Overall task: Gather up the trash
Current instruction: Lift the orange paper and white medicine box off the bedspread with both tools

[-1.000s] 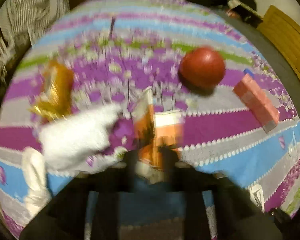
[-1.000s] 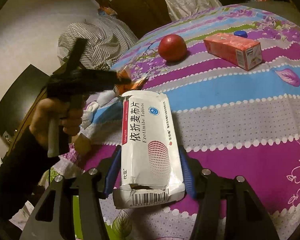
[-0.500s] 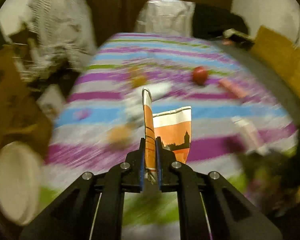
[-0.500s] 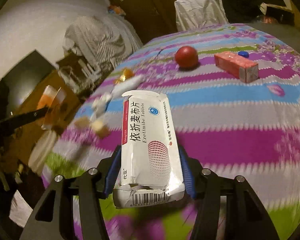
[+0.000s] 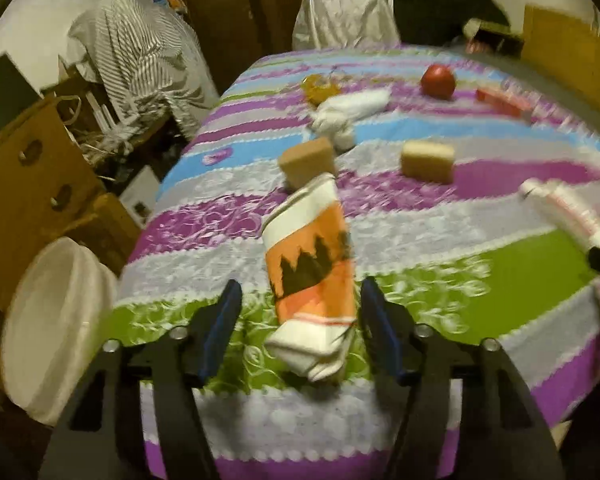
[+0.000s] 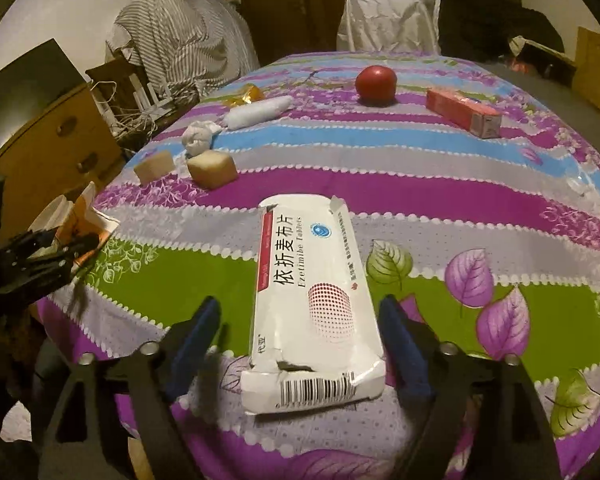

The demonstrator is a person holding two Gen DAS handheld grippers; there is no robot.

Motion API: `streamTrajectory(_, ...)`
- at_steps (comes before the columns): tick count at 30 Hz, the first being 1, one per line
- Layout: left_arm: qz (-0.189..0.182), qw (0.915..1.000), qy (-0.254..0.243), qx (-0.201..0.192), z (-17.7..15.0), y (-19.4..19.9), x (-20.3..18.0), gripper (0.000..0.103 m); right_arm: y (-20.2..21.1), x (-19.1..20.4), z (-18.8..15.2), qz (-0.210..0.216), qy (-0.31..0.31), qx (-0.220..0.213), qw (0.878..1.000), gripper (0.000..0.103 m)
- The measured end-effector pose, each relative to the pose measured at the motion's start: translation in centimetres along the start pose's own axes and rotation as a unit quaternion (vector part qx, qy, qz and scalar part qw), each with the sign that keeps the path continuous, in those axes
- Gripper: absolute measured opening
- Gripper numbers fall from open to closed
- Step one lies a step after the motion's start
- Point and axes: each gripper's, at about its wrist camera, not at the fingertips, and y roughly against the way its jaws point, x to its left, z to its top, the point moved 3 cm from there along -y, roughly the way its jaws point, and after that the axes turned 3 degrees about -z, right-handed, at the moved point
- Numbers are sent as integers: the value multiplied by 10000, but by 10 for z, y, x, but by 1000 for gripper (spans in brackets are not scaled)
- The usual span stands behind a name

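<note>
So this looks like the drop-off step. Both sets of tongs are opening right now: the left tongs [image 5: 300,320] have the orange-and-white wrapper [image 5: 310,276] loose between the pads, not pinched, and the right tongs [image 6: 300,336] are spread either side of the white tablet box [image 6: 312,304], pads clear of it. Both pieces hang over the near edge of the counter [image 6: 500,208]. The white bin [image 5: 56,332] sits left of the wrapper, off the counter's edge. Next, I'd guess: check the wrapper actually lands in the bin, then fetch the crumpled tissue [image 6: 199,138] beyond the box.
</note>
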Motion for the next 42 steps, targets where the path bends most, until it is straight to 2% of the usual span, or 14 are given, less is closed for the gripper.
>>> streamTrajectory(5,-298,9979,520,-250,-4,13,17,65,8,-15,8,-13,-182,-72,9998,89)
streamTrajectory(8,-447,9967,632,-256,-5,13,18,65,9,-20,9,176,-295,-45,9994,89)
streamTrajectory(14,-671,9942,791,-279,-5,13,22,67,5,-13,8,276,-178,61,9994,89)
streamTrajectory(19,-527,9964,594,-281,-8,10,17,74,-7,-7,4,153,-13,192,9997,89)
streamTrajectory(22,-485,9979,319,-285,-8,8,7,83,-11,-6,4,169,-9,202,9997,89)
streamTrajectory(25,-149,9994,29,-297,-6,2,-2,83,-16,0,5,96,181,183,9996,89)
streamTrajectory(28,459,9977,-358,-356,-3,-5,-10,83,-22,3,5,-48,351,177,9992,87)
streamTrajectory(30,699,9955,-570,-301,-3,-12,-15,74,-23,3,4,-142,394,192,9989,82)
streamTrajectory(31,707,9954,-605,-241,-4,-15,-16,61,-22,2,4,-185,387,183,9989,80)
streamTrajectory(32,664,9958,-613,-151,-6,-19,-16,43,-21,0,3,-207,346,185,9990,76)
streamTrajectory(33,585,9968,-544,-62,-8,-23,-14,43,-20,-2,3,-207,296,189,9992,72)
streamTrajectory(36,395,9989,-218,-155,-9,-19,-5,42,-15,-8,1,-165,78,205,9996,70)
streamTrajectory(38,287,9994,-43,-165,-7,-18,2,41,-12,-10,-2,-192,48,184,9996,64)
streamTrajectory(42,211,9994,135,-218,-5,-14,3,41,-8,-15,-2,-29,-190,156,9997,57)
